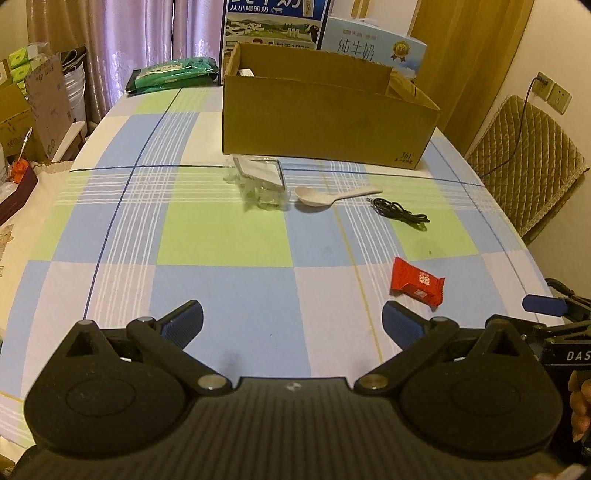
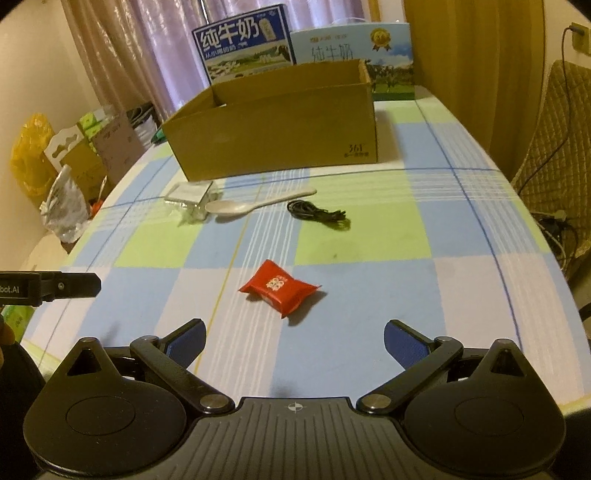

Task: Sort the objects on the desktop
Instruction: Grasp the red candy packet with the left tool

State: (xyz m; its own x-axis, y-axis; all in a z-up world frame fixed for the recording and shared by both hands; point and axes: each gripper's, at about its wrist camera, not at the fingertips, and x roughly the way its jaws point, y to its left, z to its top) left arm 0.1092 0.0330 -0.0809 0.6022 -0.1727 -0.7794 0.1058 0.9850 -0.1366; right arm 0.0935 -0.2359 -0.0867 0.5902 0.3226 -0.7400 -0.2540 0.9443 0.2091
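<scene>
An open cardboard box point(image 1: 325, 122) point(image 2: 277, 129) stands at the back of the checked tablecloth. In front of it lie a clear plastic packet point(image 1: 260, 182) point(image 2: 190, 199), a white spoon point(image 1: 325, 197) point(image 2: 251, 205), a coiled black cable point(image 1: 400, 214) point(image 2: 317, 214) and a red snack packet point(image 1: 415, 282) point(image 2: 279, 288). My left gripper point(image 1: 291, 323) hovers open over the near table, the red packet ahead to its right. My right gripper point(image 2: 293, 341) is open too, with the red packet just ahead of its fingers. Neither holds anything.
Two milk cartons point(image 1: 273, 26) point(image 2: 351, 55) stand behind the box, and a green pack point(image 1: 173, 74) lies at the back left. Boxes and bags point(image 2: 66, 166) crowd the floor left of the table. A padded chair point(image 1: 528, 166) stands at the right.
</scene>
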